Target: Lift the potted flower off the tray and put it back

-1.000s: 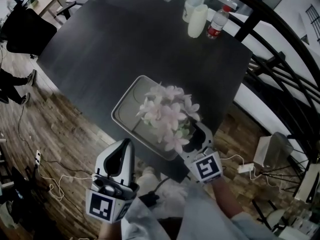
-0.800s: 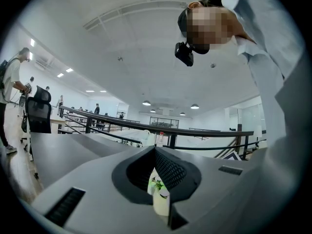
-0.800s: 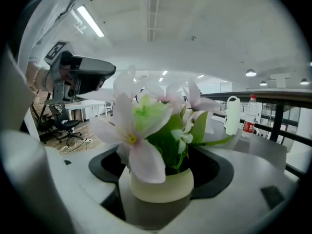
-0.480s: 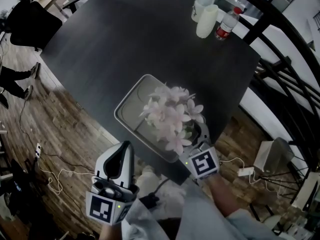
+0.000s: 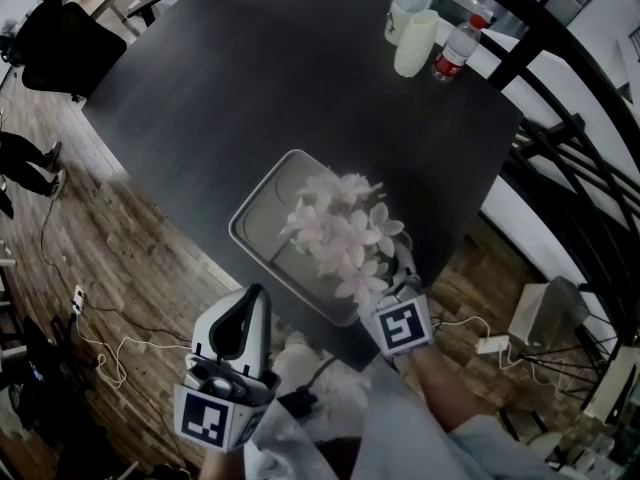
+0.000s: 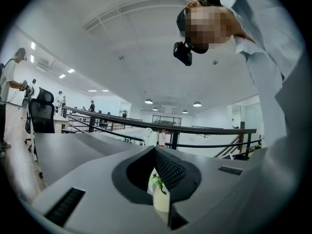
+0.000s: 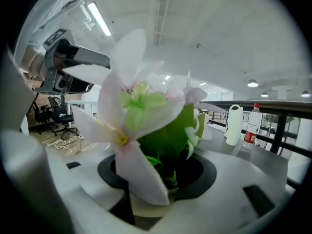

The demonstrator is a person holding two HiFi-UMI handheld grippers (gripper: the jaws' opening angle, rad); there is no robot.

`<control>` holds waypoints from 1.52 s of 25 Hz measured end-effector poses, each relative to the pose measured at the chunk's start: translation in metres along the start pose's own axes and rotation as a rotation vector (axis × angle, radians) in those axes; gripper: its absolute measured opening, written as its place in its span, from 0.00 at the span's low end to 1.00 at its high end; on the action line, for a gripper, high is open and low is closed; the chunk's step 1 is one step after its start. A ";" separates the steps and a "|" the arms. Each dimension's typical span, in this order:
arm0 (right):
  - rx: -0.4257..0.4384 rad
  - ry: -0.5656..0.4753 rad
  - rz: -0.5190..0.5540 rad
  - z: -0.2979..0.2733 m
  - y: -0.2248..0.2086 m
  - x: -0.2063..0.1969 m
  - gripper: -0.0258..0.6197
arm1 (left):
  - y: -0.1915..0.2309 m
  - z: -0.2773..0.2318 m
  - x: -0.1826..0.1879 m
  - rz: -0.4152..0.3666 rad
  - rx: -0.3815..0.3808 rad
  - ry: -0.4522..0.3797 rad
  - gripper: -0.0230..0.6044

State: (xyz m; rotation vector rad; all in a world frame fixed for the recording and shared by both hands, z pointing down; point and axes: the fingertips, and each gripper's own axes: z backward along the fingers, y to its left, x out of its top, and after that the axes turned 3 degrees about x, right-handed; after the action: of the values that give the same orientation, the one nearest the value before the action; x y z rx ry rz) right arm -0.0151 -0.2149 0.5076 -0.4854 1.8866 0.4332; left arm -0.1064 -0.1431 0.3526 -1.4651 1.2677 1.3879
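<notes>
Two grippers are in view. Right gripper (image 5: 398, 273), whose jaws have just been closing, clamps the pot of the potted flower (image 5: 340, 233). The plant stands upright at the near right corner of the tray (image 5: 243, 230) — long axis vertical, blossoms upward. Left gripper (image 5: 252, 303) — jaws together, empty — hangs apart from the tray's near edge.

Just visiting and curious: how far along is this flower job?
Nothing is finished yet: the potted flower sits on the tray. In hand: the right gripper has just been closing its jaws on the pot between them. Left to do: lifting it off, then putting it back.
</notes>
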 end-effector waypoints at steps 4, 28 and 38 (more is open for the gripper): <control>-0.007 -0.007 0.013 0.002 0.001 0.000 0.33 | -0.001 -0.001 0.001 -0.013 0.001 0.001 0.03; -0.137 -0.068 -0.007 0.036 0.001 0.040 0.32 | -0.005 0.027 0.029 -0.047 -0.057 -0.072 0.03; -0.196 -0.112 0.019 0.073 0.003 0.071 0.32 | -0.014 0.034 0.056 -0.066 -0.100 -0.140 0.03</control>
State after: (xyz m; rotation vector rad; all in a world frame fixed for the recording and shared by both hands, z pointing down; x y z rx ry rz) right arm 0.0174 -0.1846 0.4162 -0.5614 1.7505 0.6497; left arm -0.1055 -0.1160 0.2911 -1.4362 1.0674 1.5000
